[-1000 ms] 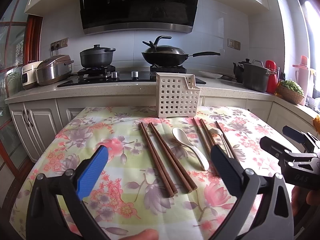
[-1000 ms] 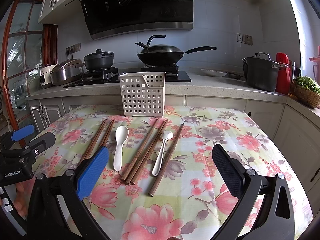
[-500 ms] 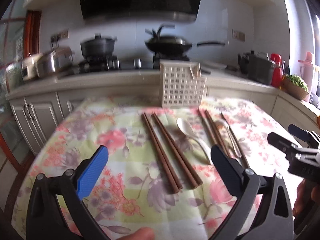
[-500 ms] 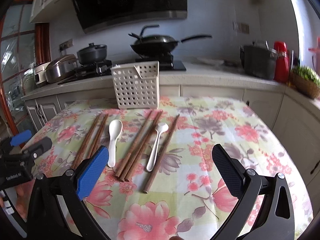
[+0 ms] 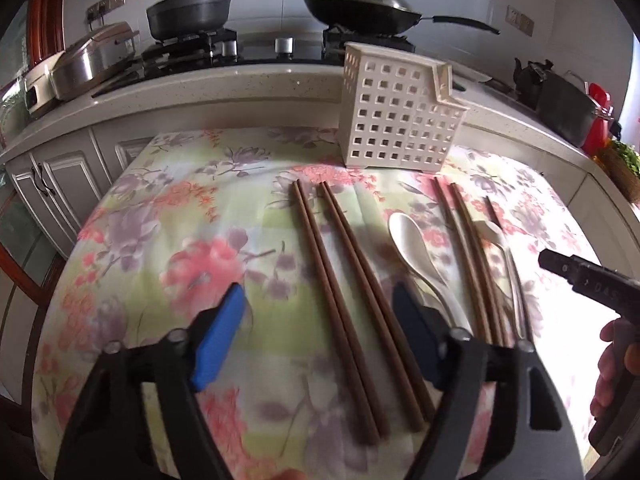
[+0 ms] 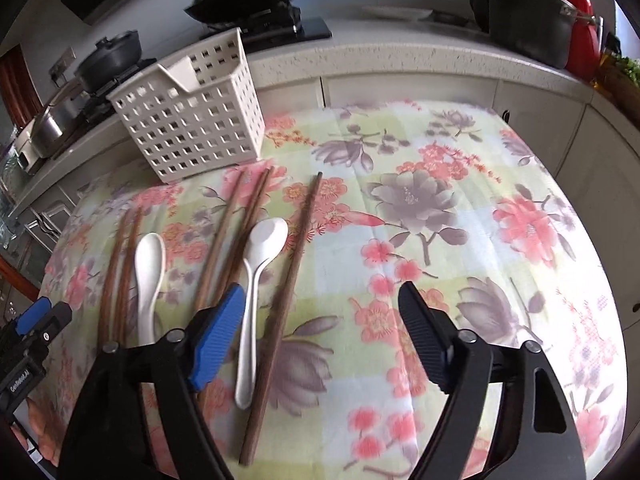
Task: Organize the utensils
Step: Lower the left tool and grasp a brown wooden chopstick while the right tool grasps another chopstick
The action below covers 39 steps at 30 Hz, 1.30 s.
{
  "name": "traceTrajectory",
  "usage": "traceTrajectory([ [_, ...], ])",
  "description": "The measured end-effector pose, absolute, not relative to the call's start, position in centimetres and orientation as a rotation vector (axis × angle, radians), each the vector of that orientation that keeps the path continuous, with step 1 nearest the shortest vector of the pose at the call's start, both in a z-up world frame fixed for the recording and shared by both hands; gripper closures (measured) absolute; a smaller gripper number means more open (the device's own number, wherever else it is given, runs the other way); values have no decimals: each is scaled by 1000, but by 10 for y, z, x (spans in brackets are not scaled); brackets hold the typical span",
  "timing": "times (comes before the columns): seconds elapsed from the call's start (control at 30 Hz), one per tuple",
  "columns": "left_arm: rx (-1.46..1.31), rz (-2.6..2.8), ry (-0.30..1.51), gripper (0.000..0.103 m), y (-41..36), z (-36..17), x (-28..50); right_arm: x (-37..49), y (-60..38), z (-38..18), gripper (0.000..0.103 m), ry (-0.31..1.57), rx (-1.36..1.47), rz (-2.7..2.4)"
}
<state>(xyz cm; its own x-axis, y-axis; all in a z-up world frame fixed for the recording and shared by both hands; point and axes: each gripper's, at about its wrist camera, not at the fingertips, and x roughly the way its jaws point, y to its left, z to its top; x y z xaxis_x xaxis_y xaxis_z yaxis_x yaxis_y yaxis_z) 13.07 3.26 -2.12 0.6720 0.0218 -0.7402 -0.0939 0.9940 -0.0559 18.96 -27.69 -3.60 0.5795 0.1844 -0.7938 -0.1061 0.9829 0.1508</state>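
Observation:
A white perforated utensil caddy stands at the table's far edge; it also shows in the right wrist view. Brown chopsticks lie on the floral cloth: a left pair, a right pair and a single one. Two white spoons lie among them. My left gripper is open, low over the left chopstick pair. My right gripper is open, above the single chopstick's near end, to its right.
The floral tablecloth covers the table. Behind it runs a counter with a stove, a wok, a pot, a rice cooker and a black pot beside a red flask.
Both grippers have dropped and tilted down toward the table and moved closer to the utensils. Their jaws have narrowed a little but stay open. The utensils have not moved.

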Motion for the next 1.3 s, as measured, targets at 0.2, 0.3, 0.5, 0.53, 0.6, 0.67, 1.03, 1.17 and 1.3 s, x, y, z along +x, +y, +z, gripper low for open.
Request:
traceTrajectory([
  [0.2,-121,63,902,59,40,-38,163,216,-269,-59,47,1004,66,158],
  [0.3,-122,60,919,65,41,-44,173,224,-268,-64,53,1013,71,164],
  [0.5,-143,62,935,73,46,-53,188,229,-265,-65,59,1004,29,155],
  [0.53,-141,67,940,75,47,-54,190,229,-265,-65,63,1001,22,149],
  [0.6,-140,67,942,77,47,-56,192,229,-265,-66,69,992,-5,130],
  [0.67,-134,68,938,77,47,-57,194,229,-264,-67,72,986,-21,125],
  [1.03,-67,78,954,87,36,-60,207,237,-263,-66,78,980,-39,143],
  [1.17,-117,37,948,87,46,-60,203,238,-261,-66,91,975,-56,161],
  [1.3,-117,29,938,90,51,-58,199,234,-258,-66,93,979,-63,194],
])
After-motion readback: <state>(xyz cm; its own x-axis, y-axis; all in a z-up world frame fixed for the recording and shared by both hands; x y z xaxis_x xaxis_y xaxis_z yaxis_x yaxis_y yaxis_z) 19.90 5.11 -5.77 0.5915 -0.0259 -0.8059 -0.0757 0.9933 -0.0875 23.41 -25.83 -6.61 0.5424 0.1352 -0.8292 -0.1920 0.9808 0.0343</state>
